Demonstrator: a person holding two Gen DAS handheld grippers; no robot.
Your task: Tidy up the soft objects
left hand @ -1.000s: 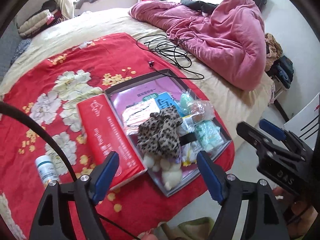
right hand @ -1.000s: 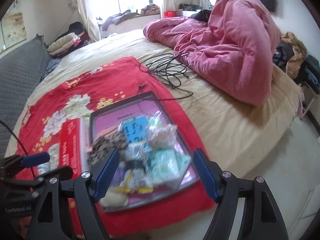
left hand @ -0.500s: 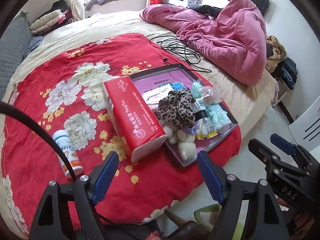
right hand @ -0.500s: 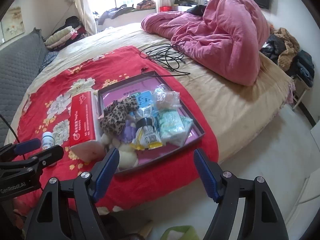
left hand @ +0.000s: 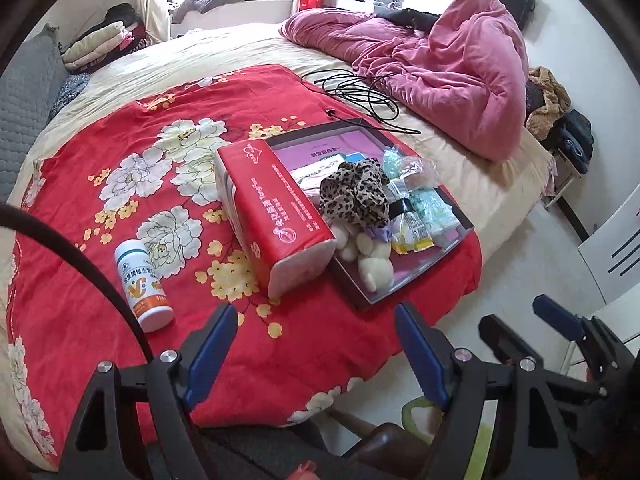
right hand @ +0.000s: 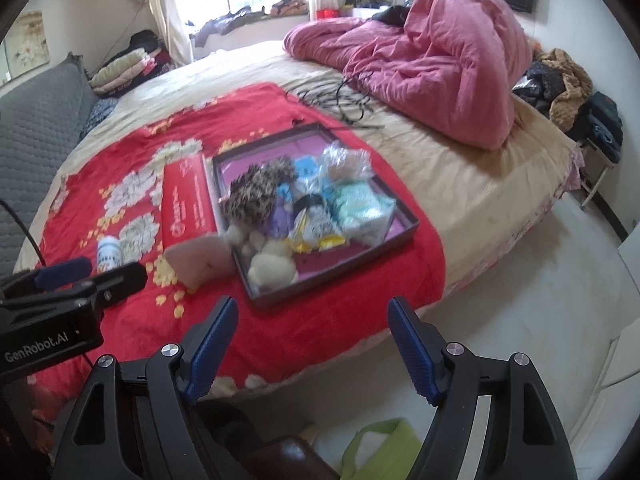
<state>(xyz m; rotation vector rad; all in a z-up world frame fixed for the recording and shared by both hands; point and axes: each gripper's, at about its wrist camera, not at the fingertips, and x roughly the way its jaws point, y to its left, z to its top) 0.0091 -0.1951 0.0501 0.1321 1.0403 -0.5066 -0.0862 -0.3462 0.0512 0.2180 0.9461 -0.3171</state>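
Left wrist view: left gripper hangs wide open, nothing between the blue pads, off the near edge of the bed over the red floral blanket. The soft things sit in the dark shallow tray with a purple floor: leopard-print cloth bunched mid-tray, cream plush toy just below it at the near corner, its head toward the rim. Packets of mint-green wipes and a yellow snack sachet fill the right half. A red tissue pack lies along the tray's left wall, touching it. A white pill bottle lies on its side, well apart to the left. The right gripper shows at lower right, empty as far as visible.

Right wrist view, slightly blurred: the right gripper's jaws stand wide and empty, held clear of the bed over the floor, tray ahead and above. Leopard cloth, plush and packets all crowd together; a black-capped item sits between them, type unclear.

Judgement: step in hand looks like the approach, nothing grasped yet. To do it well, go for the top, loose piece first, likely the leopard cloth or the plush. Come down from above, jaws kept wide, pinch a thick fold or the plush body, not an edge. Lift straight up so the packets under it don't drag out. Avoid nudging the tissue pack. Cloth will sag and may trail; plush compresses, so close firmly.
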